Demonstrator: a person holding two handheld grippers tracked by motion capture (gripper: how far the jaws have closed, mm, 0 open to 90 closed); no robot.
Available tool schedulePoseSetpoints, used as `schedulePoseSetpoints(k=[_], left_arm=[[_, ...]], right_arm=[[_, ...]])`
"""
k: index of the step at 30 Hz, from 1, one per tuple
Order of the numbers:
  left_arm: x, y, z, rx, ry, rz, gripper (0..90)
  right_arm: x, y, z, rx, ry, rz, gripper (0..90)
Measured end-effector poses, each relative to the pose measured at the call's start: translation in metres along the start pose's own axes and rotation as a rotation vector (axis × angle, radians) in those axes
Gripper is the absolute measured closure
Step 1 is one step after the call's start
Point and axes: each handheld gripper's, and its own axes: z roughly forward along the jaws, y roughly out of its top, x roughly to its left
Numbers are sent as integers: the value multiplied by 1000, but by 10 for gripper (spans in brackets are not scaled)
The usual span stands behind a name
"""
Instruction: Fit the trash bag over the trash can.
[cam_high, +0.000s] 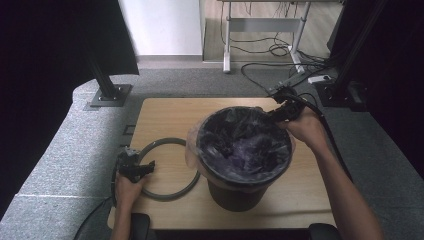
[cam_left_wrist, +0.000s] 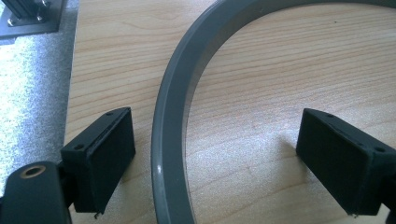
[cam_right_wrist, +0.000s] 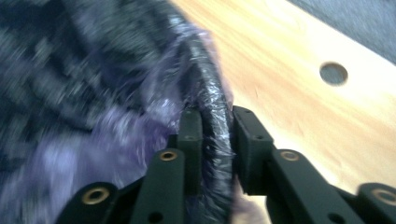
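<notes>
From the high view I see my right gripper at the far right rim of the bin, where the bag folds over; my left gripper sits at the ring lying flat on the table left of the bin.

In the left gripper view my jaws stand wide apart, straddling the ring without touching it.

In the right gripper view my jaws are clamped on the bag-covered rim.

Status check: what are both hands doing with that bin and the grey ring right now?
Right gripper clamped on bag-covered bin rim. Left gripper open, fingers straddling grey ring flat on table. Nothing in the way.
</notes>
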Motion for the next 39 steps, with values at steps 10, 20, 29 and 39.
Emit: schedulePoseSetpoints(k=[10,20,29,39], left_arm=[[0,0,0,0,0,0,115],[0,0,0,1,1,0,115],[0,0,0,1,1,0,115],[0,0,0,1,1,0,115]], right_arm=[[3,-2,-36,-108,-78,16,352],[14,-48,-34,43,-63,59,649],[-9,-14,2,-30,27,52,629],[8,-12,-38,-158,-98,22,358]])
